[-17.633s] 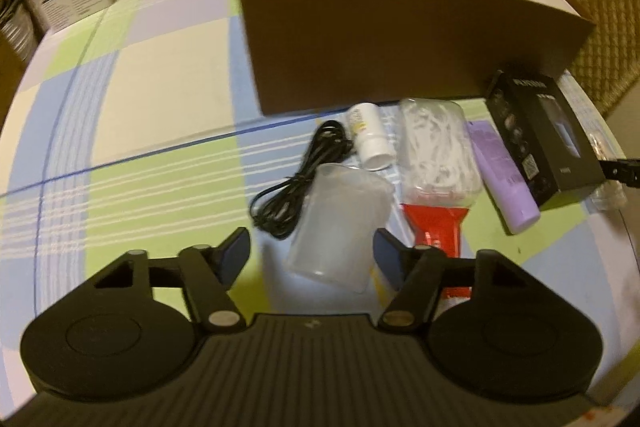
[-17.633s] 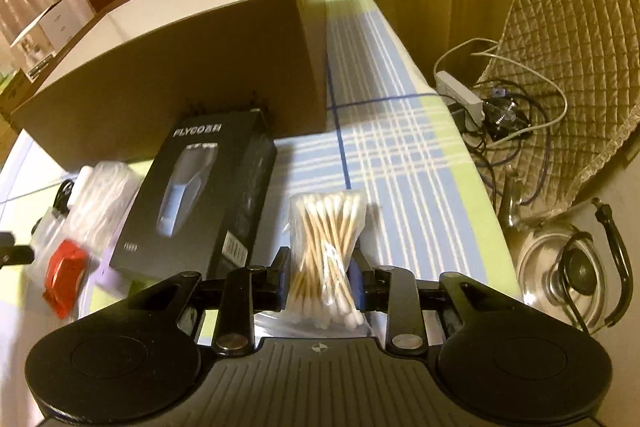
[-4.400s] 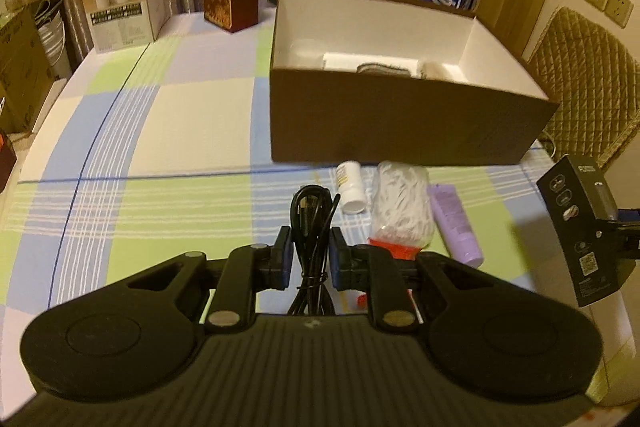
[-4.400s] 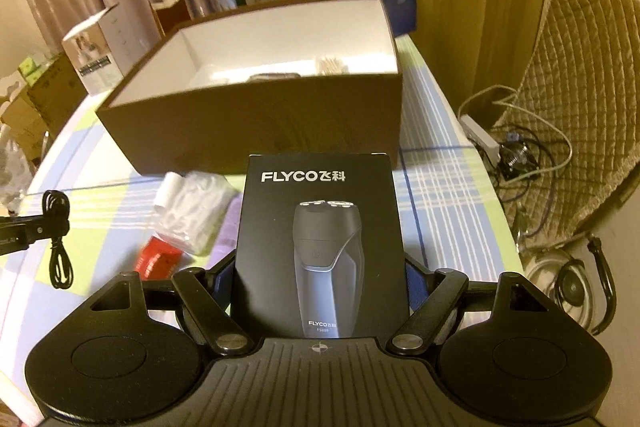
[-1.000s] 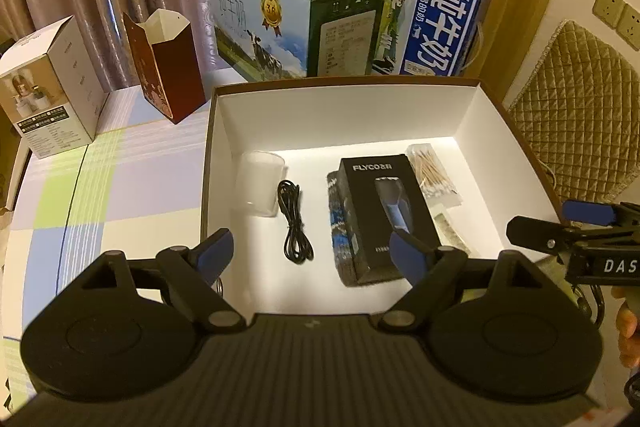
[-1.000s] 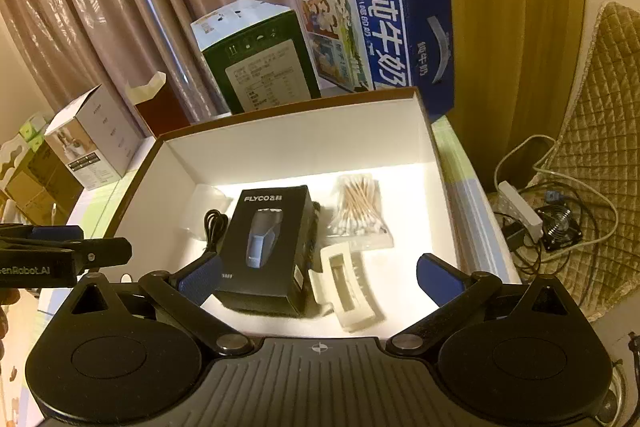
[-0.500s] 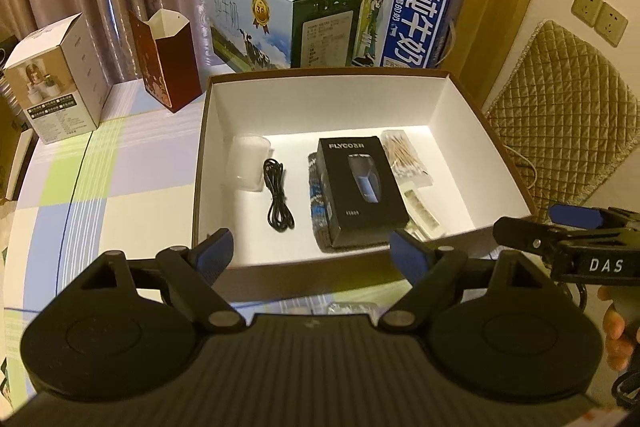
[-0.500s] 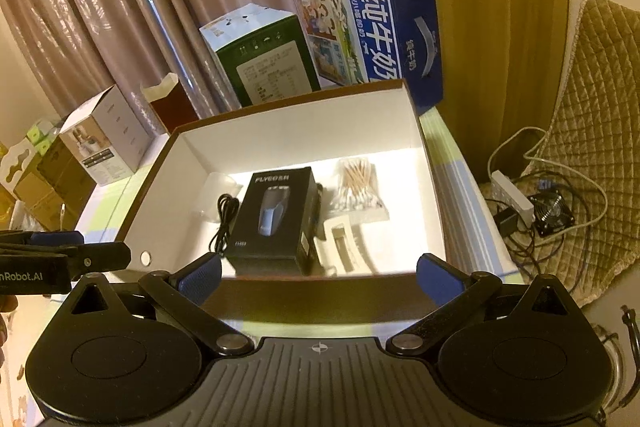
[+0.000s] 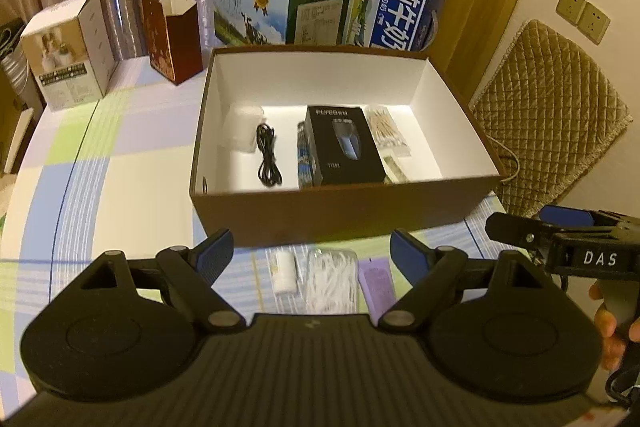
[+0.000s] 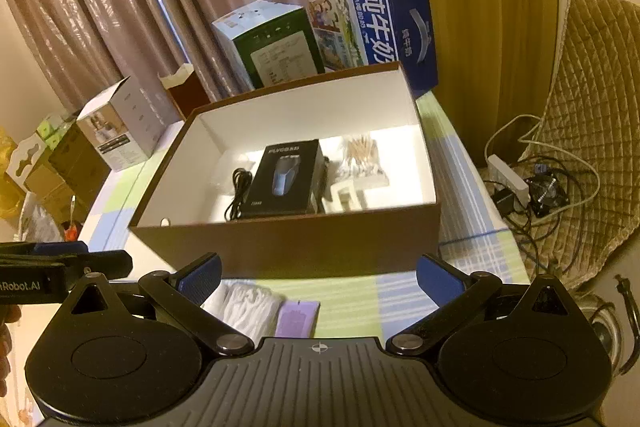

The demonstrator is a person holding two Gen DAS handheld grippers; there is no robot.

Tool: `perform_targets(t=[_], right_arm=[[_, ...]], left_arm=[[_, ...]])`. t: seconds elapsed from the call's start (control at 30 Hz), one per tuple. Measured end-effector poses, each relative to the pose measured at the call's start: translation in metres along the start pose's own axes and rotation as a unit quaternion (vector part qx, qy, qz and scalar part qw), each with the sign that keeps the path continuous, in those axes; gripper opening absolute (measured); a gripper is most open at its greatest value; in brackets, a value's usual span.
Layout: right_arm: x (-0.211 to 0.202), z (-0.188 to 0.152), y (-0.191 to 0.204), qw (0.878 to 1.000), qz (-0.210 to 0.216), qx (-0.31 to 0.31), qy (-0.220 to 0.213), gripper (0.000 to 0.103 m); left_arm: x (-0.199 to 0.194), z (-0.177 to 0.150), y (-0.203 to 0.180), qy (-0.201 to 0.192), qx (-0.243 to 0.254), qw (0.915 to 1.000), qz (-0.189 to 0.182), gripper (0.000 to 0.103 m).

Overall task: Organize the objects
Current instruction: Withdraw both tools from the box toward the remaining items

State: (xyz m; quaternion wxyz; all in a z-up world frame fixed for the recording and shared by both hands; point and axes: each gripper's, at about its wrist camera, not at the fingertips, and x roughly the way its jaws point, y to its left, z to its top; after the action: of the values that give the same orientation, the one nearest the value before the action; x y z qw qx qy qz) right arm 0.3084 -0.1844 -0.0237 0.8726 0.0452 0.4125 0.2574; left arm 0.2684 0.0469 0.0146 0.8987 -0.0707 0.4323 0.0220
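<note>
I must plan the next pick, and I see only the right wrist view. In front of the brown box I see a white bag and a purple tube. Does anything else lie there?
Observer: Yes, a small white bottle lies just left of the bag.
Operator: Is the left gripper free to take it?
Observer: Yes, the left gripper is open, with nothing between its fingers.

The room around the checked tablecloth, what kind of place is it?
Probably a home: brownish curtains behind the table, large blue milk carton stored there, quilted beige chair cushion beside it.
</note>
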Motion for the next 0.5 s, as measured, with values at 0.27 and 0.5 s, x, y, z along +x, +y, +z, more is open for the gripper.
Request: perform_targets(t=[0.27,0.5], right_arm=[[-0.016,-0.025,0.001,1.0,0.0,0.001,0.01,0.101],[-0.021,-0.044,-0.002,1.0,0.001,0.01,0.027,0.101]], left_arm=[[-0.009,-0.032,-0.002,0.017,-0.003,0.9998,-0.001,0.083],[-0.013,-0.055,-0.001,0.033,-0.014,0.9994,0.002,0.083]])
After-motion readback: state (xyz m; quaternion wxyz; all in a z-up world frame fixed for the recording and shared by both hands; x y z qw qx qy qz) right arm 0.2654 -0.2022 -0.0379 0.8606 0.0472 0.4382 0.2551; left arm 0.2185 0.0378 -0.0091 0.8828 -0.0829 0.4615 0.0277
